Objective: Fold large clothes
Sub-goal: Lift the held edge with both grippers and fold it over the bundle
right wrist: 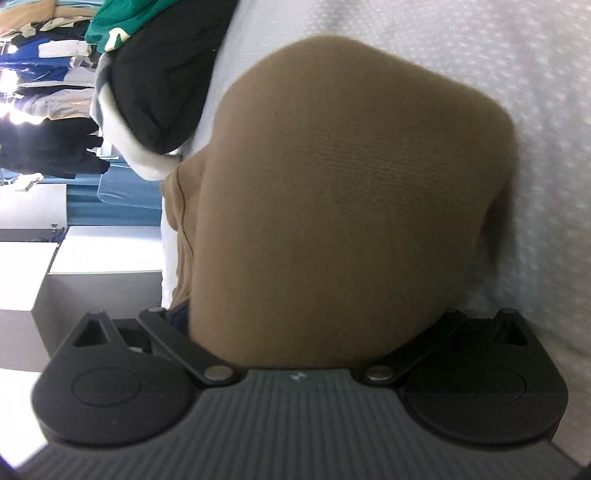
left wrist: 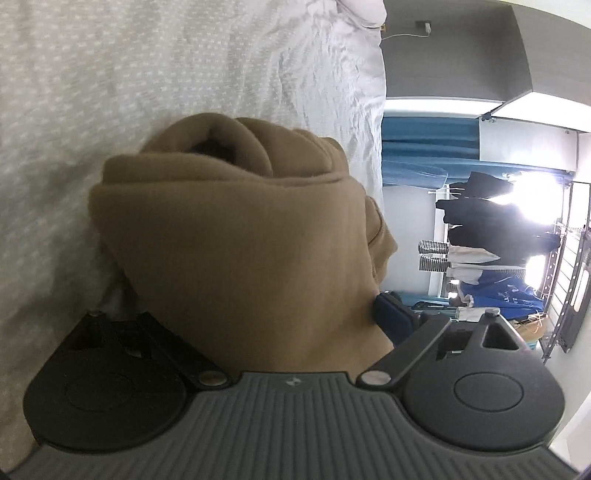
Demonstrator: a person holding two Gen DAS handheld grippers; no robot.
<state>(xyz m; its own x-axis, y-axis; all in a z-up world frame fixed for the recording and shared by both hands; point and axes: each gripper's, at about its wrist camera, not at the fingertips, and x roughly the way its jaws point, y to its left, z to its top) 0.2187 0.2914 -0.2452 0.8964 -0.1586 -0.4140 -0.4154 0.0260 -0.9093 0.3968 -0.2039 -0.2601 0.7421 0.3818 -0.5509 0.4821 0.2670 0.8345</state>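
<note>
A folded tan hoodie point(left wrist: 240, 236) rests against the white dotted bedspread point(left wrist: 110, 74), its rolled hood opening at the far end. My left gripper point(left wrist: 291, 325) straddles the bundle with its jaws spread wide. A gap shows between the cloth and the jaw on the room side, and the fingertips are hidden by fabric. In the right wrist view the same tan hoodie point(right wrist: 351, 206) fills the space between the jaws of my right gripper point(right wrist: 299, 325), which stand at their widest, fingertips hidden behind the cloth.
A stack of folded clothes, black point(right wrist: 155, 92) and green point(right wrist: 147, 22), lies on the bed beside the hoodie. Beyond the bed's edge point(left wrist: 380, 147) are a clothes rack with dark garments point(left wrist: 480, 221), a blue curtain point(left wrist: 424, 140) and a bright window.
</note>
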